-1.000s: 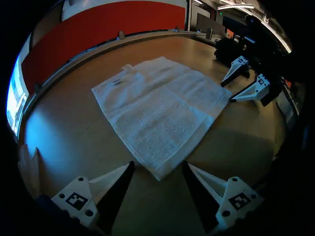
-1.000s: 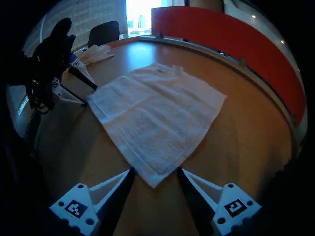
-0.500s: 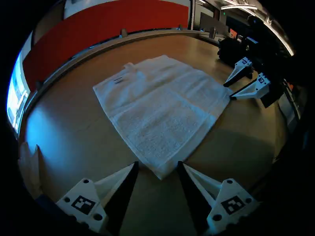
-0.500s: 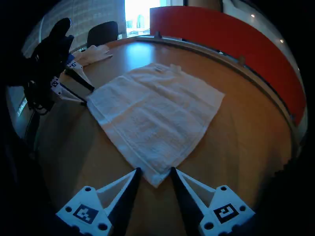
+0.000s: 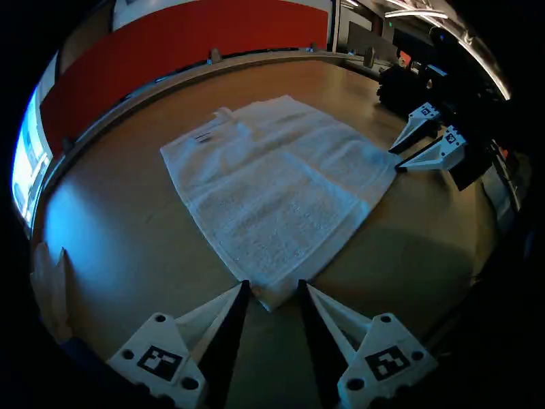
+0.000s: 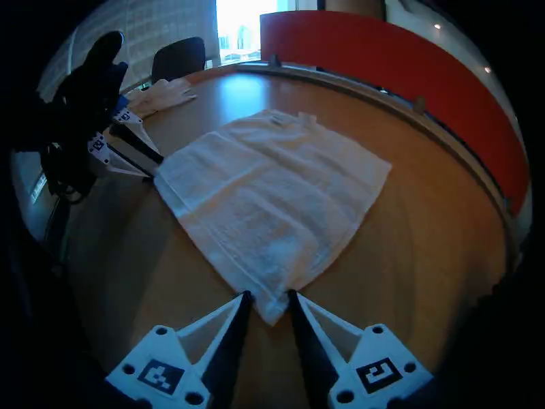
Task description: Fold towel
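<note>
- The left gripper (image 5: 272, 292) has its fingers narrowly apart, straddling the near corner of the towel (image 5: 279, 177); I cannot tell whether they pinch it.
- The right gripper (image 6: 268, 298) straddles another corner the same way, its grip equally unclear.
- The table (image 5: 116, 225) is wooden with a curved edge.
- The towel is white and lies flat mid-table.
- The tag (image 5: 203, 138), possibly a label, sits near the towel's far edge.

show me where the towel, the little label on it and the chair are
towel (image 5: 279, 191), left gripper view, middle of the cloth
label (image 5: 203, 138), left gripper view, the dark tag near the towel's far edge
chair (image 6: 178, 58), right gripper view, middle of its backrest
</note>
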`<state>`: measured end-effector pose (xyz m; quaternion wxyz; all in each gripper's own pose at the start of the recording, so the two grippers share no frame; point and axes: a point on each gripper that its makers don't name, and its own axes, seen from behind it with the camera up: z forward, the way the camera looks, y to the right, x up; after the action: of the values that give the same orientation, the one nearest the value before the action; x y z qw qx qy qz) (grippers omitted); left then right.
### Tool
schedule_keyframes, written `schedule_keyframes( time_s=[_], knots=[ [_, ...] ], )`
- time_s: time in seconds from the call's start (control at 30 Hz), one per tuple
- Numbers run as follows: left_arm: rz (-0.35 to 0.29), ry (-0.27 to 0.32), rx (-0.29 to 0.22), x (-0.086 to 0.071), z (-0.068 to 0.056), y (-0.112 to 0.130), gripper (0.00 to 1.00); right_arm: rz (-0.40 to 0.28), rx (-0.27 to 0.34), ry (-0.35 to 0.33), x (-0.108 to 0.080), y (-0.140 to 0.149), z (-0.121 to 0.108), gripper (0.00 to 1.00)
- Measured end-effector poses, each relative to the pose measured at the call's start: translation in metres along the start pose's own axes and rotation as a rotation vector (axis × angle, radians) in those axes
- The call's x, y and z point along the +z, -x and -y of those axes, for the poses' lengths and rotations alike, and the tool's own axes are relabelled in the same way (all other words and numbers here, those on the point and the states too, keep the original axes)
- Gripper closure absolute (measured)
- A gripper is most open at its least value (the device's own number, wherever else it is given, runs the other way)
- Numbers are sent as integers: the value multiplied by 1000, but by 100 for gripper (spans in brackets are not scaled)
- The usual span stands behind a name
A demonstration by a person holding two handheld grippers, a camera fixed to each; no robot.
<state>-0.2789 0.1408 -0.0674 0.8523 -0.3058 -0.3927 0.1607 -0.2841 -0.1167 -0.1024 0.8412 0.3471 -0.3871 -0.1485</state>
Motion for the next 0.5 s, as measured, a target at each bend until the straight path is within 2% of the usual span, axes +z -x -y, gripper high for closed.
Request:
schedule_keyframes(
  time_s=[0.07,0.13,0.5],
  knots=[
    [0,-13,-9,-1,4,-1,72,-2,3,-5,0,-1,2,68],
    [-1,-18,-21,-1,5,-1,76,-5,4,-9,0,-2,4,72],
    [-9,0,-69,-5,1,-2,83,-20,12,-1,0,-9,5,92]
  ],
)
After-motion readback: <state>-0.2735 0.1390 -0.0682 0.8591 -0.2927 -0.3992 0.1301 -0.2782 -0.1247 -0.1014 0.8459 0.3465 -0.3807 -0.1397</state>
